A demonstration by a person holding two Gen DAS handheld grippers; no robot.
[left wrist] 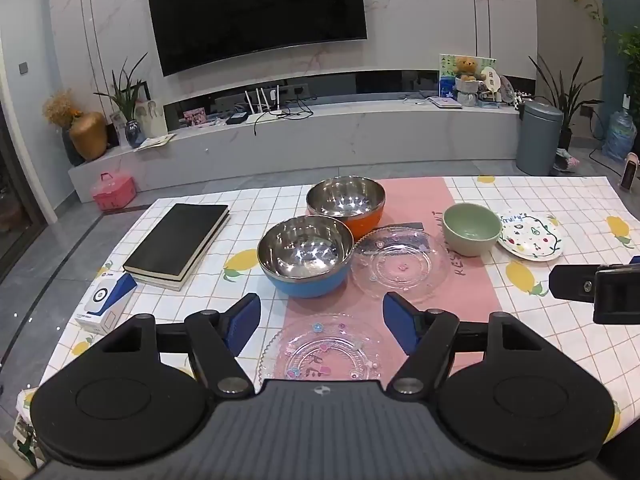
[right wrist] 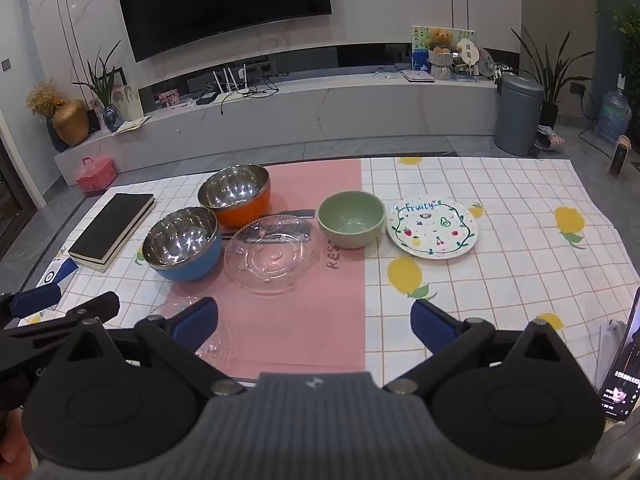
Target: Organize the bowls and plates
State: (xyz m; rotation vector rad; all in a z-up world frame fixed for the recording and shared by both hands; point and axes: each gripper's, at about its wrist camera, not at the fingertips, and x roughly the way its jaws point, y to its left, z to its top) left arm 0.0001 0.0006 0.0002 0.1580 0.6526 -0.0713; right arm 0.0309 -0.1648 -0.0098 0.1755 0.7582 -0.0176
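On the table stand a blue steel bowl (left wrist: 305, 258) (right wrist: 182, 244), an orange steel bowl (left wrist: 346, 204) (right wrist: 235, 196), a green bowl (left wrist: 472, 232) (right wrist: 351, 218), a clear glass plate (left wrist: 400, 266) (right wrist: 272, 254) and a white "Fruity" plate (left wrist: 530, 236) (right wrist: 432, 229). A second clear glass plate (left wrist: 326, 350) (right wrist: 208, 340) lies nearest, between the open fingers of my left gripper (left wrist: 322, 324), which hovers over it. My right gripper (right wrist: 314, 322) is open and empty above the pink runner, near the front edge.
A black book (left wrist: 178, 240) (right wrist: 112, 228) on another book and a white-blue box (left wrist: 106, 308) lie at the left. A phone (right wrist: 622, 376) stands at the right front edge. The right gripper's side shows in the left wrist view (left wrist: 600, 288).
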